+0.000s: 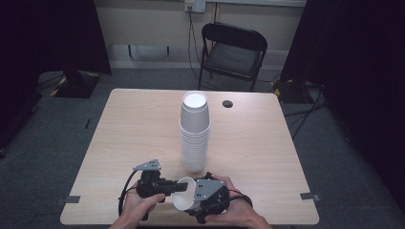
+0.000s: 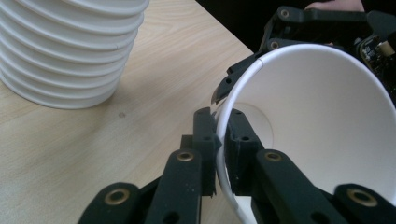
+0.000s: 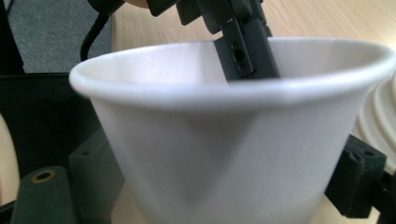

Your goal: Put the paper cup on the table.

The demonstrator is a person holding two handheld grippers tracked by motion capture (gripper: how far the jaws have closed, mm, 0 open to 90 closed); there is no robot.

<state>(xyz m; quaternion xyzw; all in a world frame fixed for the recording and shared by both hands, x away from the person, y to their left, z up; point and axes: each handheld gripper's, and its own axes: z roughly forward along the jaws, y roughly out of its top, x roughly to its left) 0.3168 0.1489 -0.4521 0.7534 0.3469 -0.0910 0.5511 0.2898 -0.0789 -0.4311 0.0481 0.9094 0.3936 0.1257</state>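
Note:
A single white foam cup [image 1: 184,194] lies on its side just above the table's front edge, held between both grippers. My left gripper [image 2: 218,135] is shut on the cup's rim [image 2: 224,154], one jaw inside the cup and one outside. My right gripper [image 3: 224,182] is shut across the cup's body [image 3: 224,140], with a jaw on each side of it. In the high view the left gripper [image 1: 176,187] comes in from the left and the right gripper [image 1: 193,200] from the right. A tall stack of upside-down white cups [image 1: 195,133] stands mid-table, just behind both grippers.
The wooden table [image 1: 133,133] has a small dark round spot [image 1: 228,103] near its far edge. A black folding chair [image 1: 234,47] stands beyond the table. The stack's lower rims [image 2: 70,46] are close to the left gripper, and the stack [image 3: 383,112] shows beside the held cup.

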